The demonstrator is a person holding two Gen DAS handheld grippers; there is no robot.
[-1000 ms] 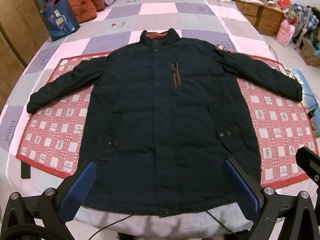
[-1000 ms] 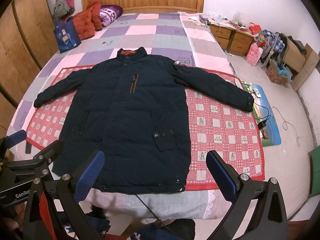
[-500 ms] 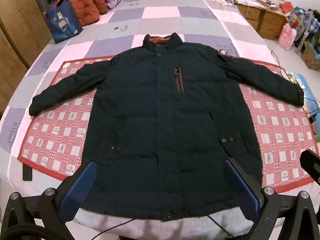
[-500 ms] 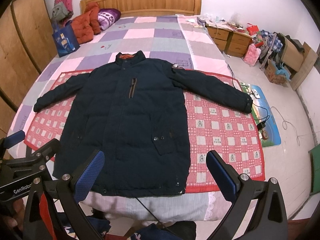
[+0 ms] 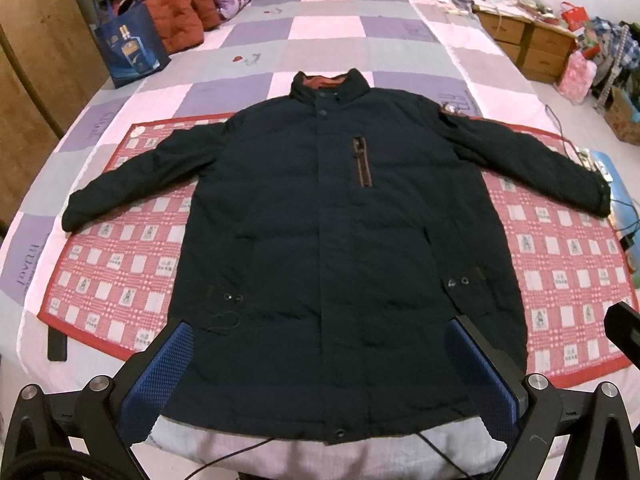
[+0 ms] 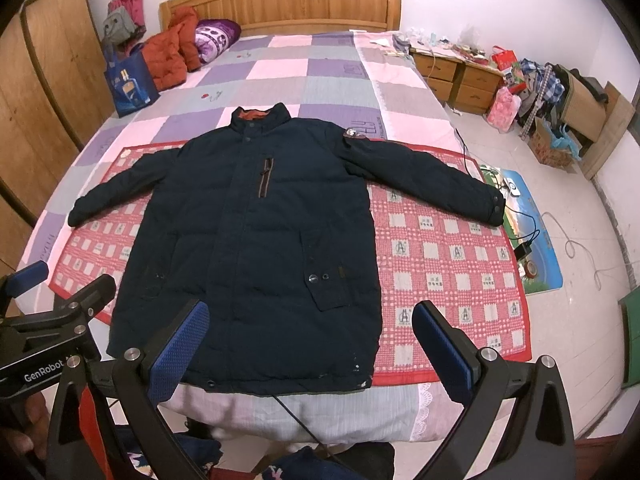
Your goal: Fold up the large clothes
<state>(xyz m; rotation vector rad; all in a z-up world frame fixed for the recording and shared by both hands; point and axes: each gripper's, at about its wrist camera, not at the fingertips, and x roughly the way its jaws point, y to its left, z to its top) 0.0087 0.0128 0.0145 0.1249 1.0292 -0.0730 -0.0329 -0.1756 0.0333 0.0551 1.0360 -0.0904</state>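
A: Start close in. What are the grippers doing?

B: The left gripper hangs above the foot of the bed with its blue-padded jaws spread wide and nothing between them. The right gripper is the same: wide open, holding nothing, above the hem.

A: Anything changed from a second ago?

B: Both views sit a little further back and higher; the jacket now lies lower in frame, with more headboard showing in the right view. The jacket itself has not shifted.

A: Where is it, and how does it lie?

B: Flat, front up and closed, on the red checked mat spread over the patchwork quilt. Its hem just overhangs the mat's near edge at the foot of the bed. The long axis runs hem to collar, collar pointing at the headboard; both sleeves reach out sideways, slanting slightly towards the foot.

A: And beyond it?

B: A blue bag and an orange jacket near the pillows.
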